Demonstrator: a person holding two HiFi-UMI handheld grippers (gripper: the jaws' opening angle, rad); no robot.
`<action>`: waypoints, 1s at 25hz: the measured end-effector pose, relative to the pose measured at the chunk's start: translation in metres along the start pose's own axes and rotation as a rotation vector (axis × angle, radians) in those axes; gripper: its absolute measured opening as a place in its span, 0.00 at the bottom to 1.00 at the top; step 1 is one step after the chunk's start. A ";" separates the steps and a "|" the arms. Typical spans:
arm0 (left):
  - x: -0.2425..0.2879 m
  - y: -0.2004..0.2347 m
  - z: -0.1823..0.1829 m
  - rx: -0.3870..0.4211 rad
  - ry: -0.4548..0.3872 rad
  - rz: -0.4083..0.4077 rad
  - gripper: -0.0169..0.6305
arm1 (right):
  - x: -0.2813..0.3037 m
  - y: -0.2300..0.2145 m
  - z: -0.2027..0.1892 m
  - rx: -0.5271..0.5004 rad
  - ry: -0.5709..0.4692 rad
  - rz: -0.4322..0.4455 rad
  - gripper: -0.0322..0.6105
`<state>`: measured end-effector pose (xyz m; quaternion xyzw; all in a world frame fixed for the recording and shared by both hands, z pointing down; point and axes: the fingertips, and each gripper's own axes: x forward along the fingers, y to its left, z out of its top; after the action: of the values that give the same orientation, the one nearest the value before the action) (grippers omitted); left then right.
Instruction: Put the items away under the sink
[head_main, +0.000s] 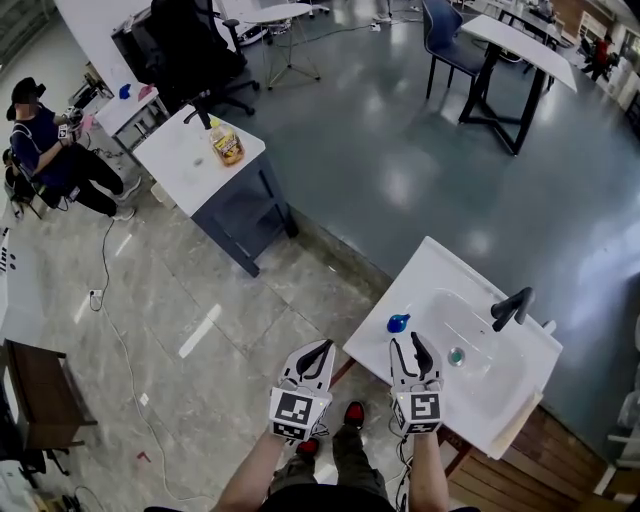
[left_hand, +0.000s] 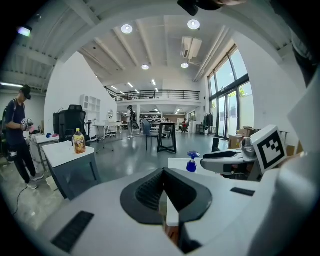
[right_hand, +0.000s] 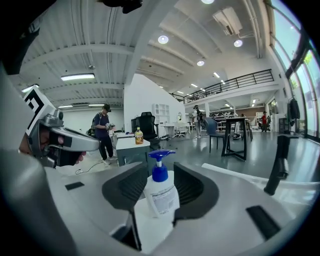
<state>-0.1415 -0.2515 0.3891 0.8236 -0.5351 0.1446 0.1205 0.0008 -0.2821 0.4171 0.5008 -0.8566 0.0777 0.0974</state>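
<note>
**Right claw lines up on the soap bottle**

The bottle (head_main: 398, 322), a white pump dispenser with a blue head, stands upright at the left corner of the desk (head_main: 420, 262), clear of the basin (head_main: 470, 350) and well apart from the tap (head_main: 512, 306) on the far side. Standing out at the corner, it probably offers an easy reach from the front edge, with nothing beside it to knock.

The right claw (head_main: 408, 342) points nearly level at the bottle. Its jaws stand about half apart with the bottle's body framed between them, and a gap shows on both sides, so the pads do not press on it yet. That spread looks chosen to pass round the body below the pump.

The left claw (head_main: 322, 350) hangs just off the desk's corner over the floor, jaws drawn together and empty, likely kept free for the cupboard below, which no view shows.

The bottle has not yet left the desk.
</note>
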 end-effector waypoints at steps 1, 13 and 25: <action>0.001 0.001 -0.001 -0.001 0.003 0.004 0.04 | 0.003 0.000 -0.001 -0.001 0.001 0.008 0.32; 0.016 0.014 -0.009 -0.015 0.026 0.052 0.04 | 0.034 -0.001 -0.001 -0.008 -0.015 0.063 0.34; 0.019 0.016 -0.015 -0.022 0.047 0.067 0.04 | 0.044 -0.002 0.004 -0.014 -0.044 0.078 0.34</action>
<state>-0.1507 -0.2692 0.4104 0.8002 -0.5610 0.1618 0.1371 -0.0192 -0.3214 0.4243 0.4679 -0.8779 0.0642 0.0789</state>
